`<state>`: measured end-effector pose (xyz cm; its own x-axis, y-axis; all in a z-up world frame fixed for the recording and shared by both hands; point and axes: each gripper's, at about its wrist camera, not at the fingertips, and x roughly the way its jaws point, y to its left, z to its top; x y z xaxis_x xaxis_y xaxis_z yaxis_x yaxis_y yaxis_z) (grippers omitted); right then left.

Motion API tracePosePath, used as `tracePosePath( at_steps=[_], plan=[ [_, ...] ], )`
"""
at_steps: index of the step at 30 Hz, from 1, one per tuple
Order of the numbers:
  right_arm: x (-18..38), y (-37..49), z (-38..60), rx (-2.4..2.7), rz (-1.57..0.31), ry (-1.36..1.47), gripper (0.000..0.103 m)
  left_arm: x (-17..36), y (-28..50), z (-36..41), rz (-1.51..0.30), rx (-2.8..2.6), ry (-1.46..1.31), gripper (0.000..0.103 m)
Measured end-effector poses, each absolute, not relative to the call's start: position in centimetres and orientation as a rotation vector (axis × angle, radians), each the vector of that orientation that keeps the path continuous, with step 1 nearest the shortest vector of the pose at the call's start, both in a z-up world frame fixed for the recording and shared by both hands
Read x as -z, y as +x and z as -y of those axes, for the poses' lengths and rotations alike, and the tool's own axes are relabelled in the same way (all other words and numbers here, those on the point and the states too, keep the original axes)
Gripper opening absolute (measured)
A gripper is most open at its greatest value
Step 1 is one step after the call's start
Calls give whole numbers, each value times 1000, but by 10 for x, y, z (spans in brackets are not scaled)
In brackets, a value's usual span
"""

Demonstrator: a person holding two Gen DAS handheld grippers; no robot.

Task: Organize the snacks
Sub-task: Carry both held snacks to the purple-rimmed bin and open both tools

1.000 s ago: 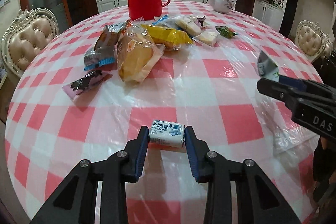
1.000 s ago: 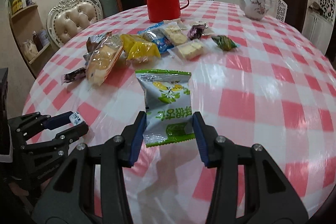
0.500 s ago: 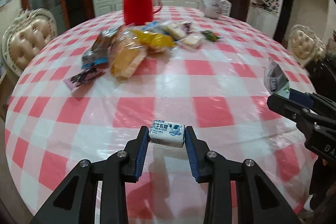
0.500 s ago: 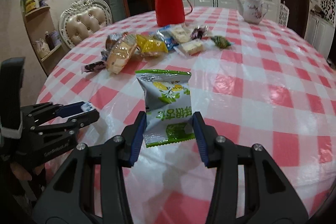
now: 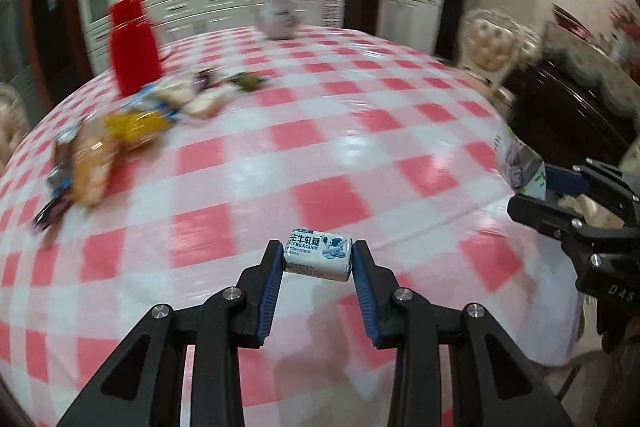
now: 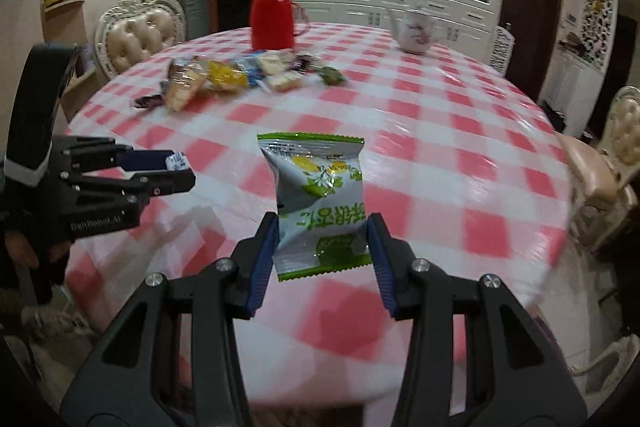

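Left wrist, milk candy [image 5: 318, 257] crosswise, long axis sideways

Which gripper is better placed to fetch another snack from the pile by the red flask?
Neither clearly. The left gripper is shut on a milk candy and the right gripper on a green-and-white packet. The snack pile lies on the left side, so left, once emptied.
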<state>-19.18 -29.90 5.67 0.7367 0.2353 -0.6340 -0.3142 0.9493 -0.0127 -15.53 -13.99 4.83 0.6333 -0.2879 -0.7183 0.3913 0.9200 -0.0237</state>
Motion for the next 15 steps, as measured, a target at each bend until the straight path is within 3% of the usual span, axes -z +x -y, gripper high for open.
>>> tracePosePath(
  at_steps=[15],
  plan=[
    [-65, -215, 438, 8, -699, -201, 49, -45, -184, 304, -817, 842, 307, 36]
  ],
)
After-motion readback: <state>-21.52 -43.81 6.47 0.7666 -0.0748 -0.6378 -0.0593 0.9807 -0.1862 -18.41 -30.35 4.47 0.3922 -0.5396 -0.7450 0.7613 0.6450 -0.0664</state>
